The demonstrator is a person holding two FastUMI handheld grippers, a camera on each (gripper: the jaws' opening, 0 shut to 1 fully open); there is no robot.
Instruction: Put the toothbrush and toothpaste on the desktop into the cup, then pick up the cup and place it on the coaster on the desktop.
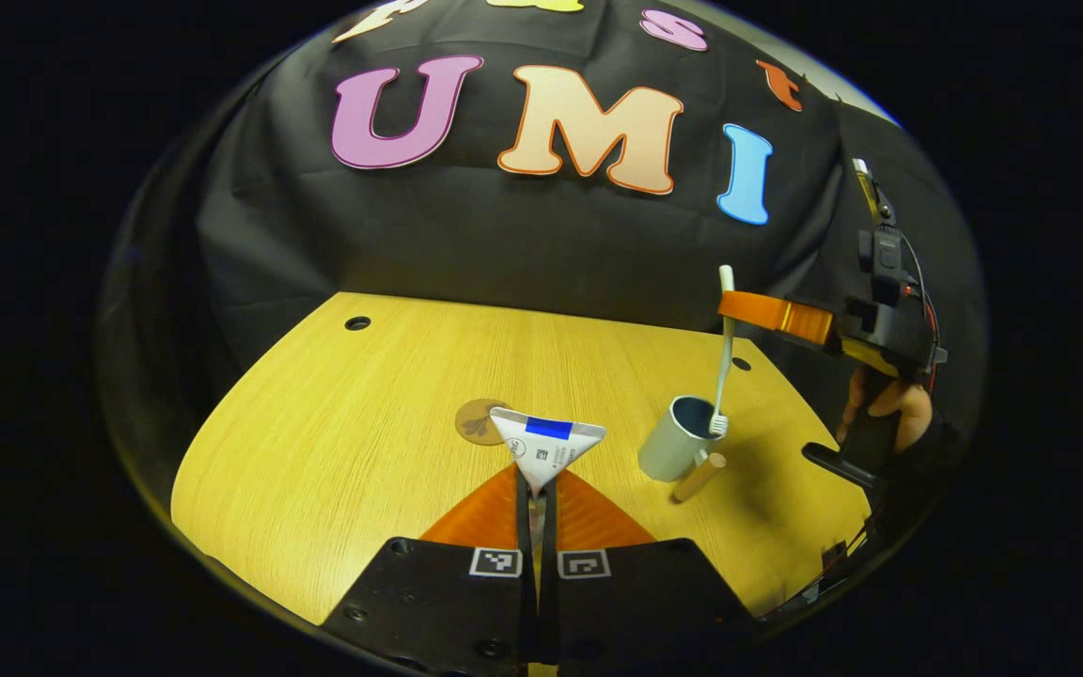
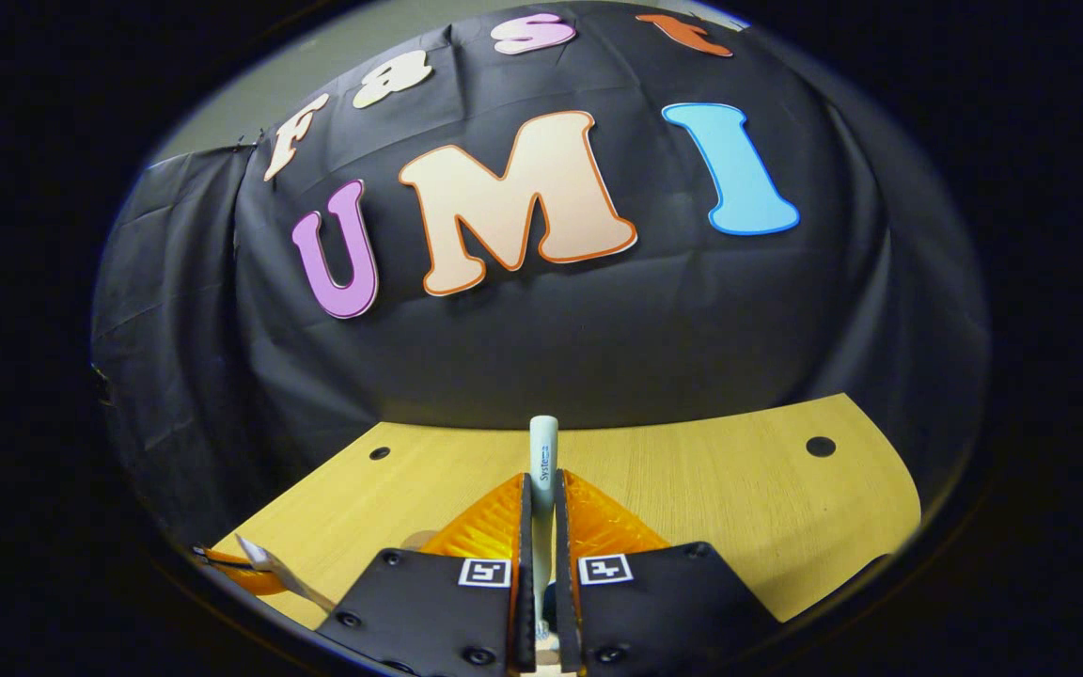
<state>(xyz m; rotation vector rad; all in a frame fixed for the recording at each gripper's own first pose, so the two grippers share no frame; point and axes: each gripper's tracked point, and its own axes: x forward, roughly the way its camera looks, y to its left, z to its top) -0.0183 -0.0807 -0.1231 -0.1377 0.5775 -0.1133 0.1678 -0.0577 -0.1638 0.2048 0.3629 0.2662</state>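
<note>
Both grippers were loaded. On the desk, the cup stood at three o'clock from the coaster. The right gripper clamped the toothbrush upright, bristles down at the cup's rim, apparently for dropping in. The left gripper pinched the toothpaste, raised and waiting.

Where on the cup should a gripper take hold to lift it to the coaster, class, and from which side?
Grip the cup low on its round wall, coming level from the side away from its handle. It stands upright, and the toothbrush, held by the right gripper, is above its mouth, so the top is blocked.
</note>
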